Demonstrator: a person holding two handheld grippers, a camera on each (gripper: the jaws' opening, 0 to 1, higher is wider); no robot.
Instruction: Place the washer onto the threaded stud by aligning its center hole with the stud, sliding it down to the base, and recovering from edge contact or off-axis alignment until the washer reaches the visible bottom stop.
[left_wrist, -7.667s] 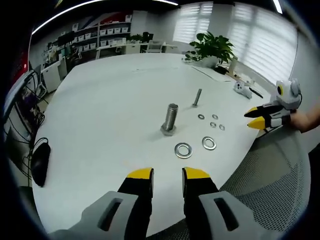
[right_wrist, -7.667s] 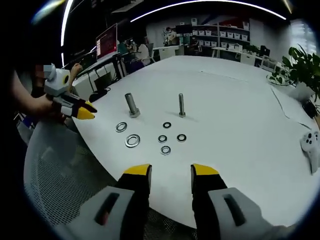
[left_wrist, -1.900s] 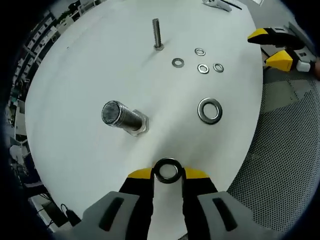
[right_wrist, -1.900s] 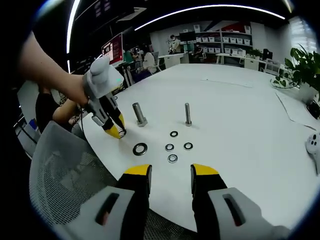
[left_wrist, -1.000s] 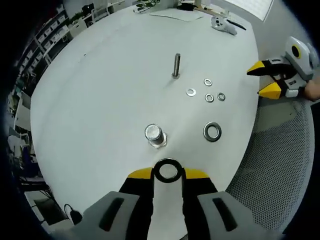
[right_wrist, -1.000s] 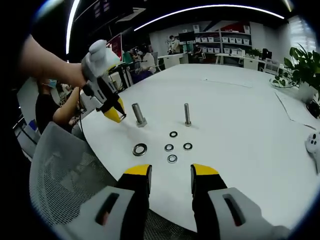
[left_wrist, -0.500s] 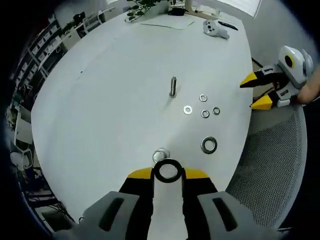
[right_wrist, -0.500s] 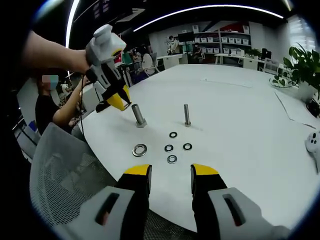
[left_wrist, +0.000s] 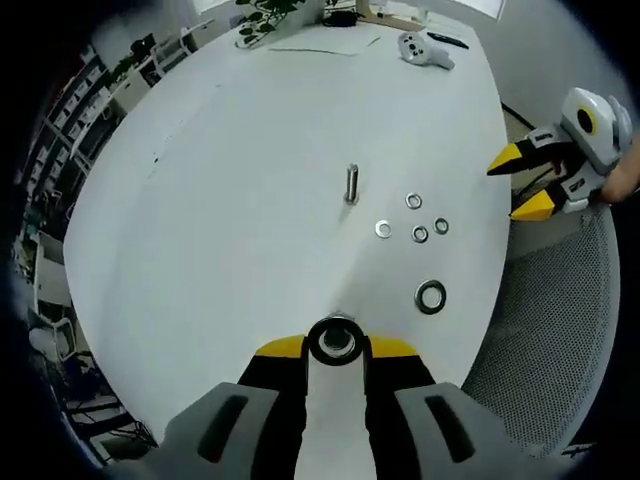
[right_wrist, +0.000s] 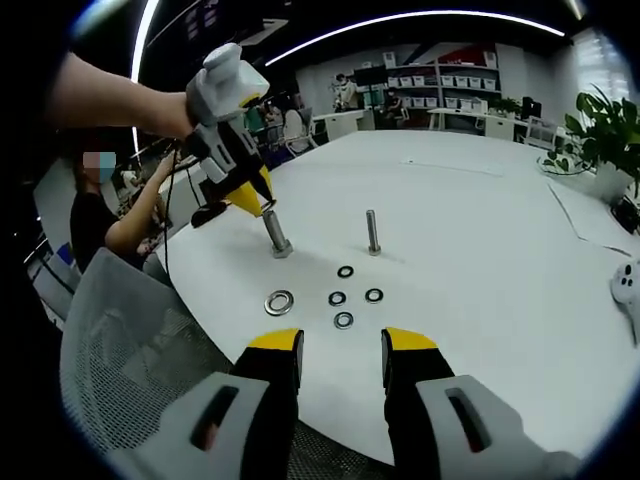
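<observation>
Your left gripper (left_wrist: 336, 347) pinches the washer (left_wrist: 336, 340) by its edges. In the right gripper view it hangs right over the top of the big stud (right_wrist: 274, 231). From above, the stud top peeks through the washer's hole, so they look lined up. I can't tell if the washer is on the stud yet. It still has to slide down to the bottom. Your right gripper (right_wrist: 341, 345) is spread and holds nothing, near the table (right_wrist: 480, 260) edge. Another big washer (right_wrist: 279, 301) lies flat there.
</observation>
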